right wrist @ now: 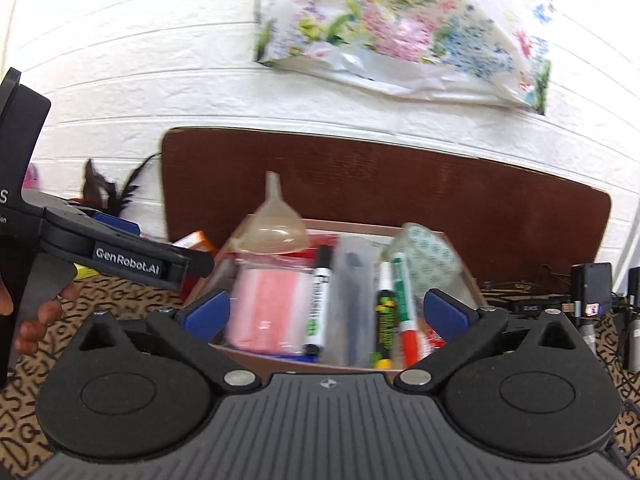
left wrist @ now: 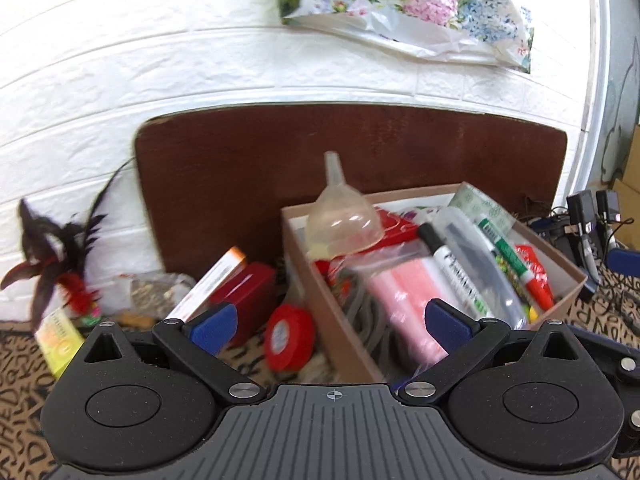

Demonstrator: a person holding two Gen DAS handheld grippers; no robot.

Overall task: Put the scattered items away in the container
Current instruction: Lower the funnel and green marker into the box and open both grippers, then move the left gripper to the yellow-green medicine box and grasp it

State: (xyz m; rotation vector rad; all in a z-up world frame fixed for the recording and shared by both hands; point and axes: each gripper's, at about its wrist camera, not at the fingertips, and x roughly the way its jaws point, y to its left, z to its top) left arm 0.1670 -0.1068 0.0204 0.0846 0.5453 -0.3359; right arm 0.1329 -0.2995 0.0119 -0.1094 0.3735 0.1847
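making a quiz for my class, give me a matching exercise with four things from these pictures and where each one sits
Things:
1. clear funnel
2. red tape roll
3. black marker
4. feather toy

Places:
A. on the patterned cloth, just left of the box
B. far left, by the white wall
C. lying flat inside the box
D. on top of the box's pile, spout up

Pairs: 1-D, 2-A, 3-C, 4-B

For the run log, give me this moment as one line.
left gripper: open, empty | right gripper: open, empty | box: filled | red tape roll: outside
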